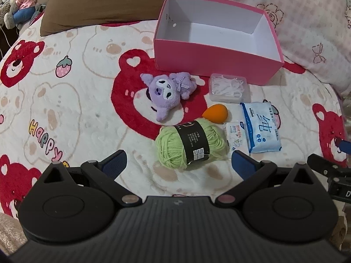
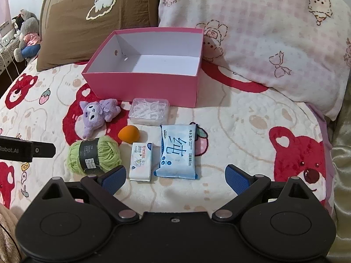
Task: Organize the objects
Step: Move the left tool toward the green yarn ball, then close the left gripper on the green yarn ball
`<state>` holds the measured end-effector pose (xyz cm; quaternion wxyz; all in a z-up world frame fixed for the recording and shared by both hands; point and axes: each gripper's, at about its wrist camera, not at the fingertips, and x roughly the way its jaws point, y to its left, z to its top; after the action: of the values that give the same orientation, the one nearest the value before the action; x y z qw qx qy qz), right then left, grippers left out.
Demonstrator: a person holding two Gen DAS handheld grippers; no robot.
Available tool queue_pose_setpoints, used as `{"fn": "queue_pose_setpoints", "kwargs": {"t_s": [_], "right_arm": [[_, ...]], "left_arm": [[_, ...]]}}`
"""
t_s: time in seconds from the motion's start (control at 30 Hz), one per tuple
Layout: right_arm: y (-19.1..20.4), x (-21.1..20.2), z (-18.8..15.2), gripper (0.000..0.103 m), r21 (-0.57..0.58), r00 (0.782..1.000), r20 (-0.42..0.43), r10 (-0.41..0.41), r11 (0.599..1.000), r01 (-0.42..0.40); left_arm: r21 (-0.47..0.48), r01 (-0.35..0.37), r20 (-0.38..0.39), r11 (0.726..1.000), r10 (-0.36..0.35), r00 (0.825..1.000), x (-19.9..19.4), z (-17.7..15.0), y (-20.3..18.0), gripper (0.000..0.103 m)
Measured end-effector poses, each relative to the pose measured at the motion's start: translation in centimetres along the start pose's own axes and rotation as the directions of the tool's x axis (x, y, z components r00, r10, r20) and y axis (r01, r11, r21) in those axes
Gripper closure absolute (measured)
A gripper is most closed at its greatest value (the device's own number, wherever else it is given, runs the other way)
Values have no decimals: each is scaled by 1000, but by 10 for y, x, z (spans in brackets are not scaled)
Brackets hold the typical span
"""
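An open pink box (image 1: 216,60) (image 2: 142,85) with a white inside stands on the bed and holds nothing. In front of it lie a purple plush toy (image 1: 167,91) (image 2: 97,112), a clear box of floss picks (image 1: 229,87) (image 2: 150,109), an orange sponge (image 1: 215,114) (image 2: 129,134), a green yarn ball (image 1: 189,145) (image 2: 94,154), a small tissue pack (image 1: 235,138) (image 2: 141,161) and a blue wipes pack (image 1: 261,127) (image 2: 177,151). My left gripper (image 1: 178,163) is open just before the yarn. My right gripper (image 2: 175,174) is open just before the wipes pack.
A bear-print blanket (image 1: 65,109) (image 2: 252,131) covers the bed. A brown pillow (image 1: 105,2) (image 2: 94,24) and a pink-checked pillow (image 1: 307,22) (image 2: 274,32) lie behind the box. Stuffed toys (image 1: 17,2) (image 2: 25,37) sit at the far left.
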<state>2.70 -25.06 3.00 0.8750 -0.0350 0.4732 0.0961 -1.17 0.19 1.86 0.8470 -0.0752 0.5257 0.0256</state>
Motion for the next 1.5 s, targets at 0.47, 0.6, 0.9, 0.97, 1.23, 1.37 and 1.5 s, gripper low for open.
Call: {"fn": "queue_pose_setpoints", "kwargs": {"t_s": [0.47,0.6,0.9,0.97,1.23,1.37,1.5], "right_arm": [[12,19,1,4,-110,944,158,288,956,-274],[27,47,6,4,-172,938,87,334,933,-316],[70,83,-3,5,-339,906,-31,421,849,-406],[78,92,-5,5,-360,904,-56,424,836,-414],[95,126,-5,5,-378,914,-86,397,836,-398],[92,143,-5,5,-345,922,-90,377,857,-384],[87,155,-9,9,-270,916,-86,392,876,-400]], "left_arm": [[92,-21,152,996,7,988,2,-2,5,0],[34,21,115,999,-25,993,21,2,18,1],[-80,63,12,995,-62,998,72,-3,36,8],[-82,50,4,995,-50,999,78,-5,35,10],[-170,125,-1,977,-127,992,103,-8,43,41],[-231,181,2,956,-186,983,116,-11,49,46],[-287,209,15,935,-213,977,125,-13,50,46]]}}
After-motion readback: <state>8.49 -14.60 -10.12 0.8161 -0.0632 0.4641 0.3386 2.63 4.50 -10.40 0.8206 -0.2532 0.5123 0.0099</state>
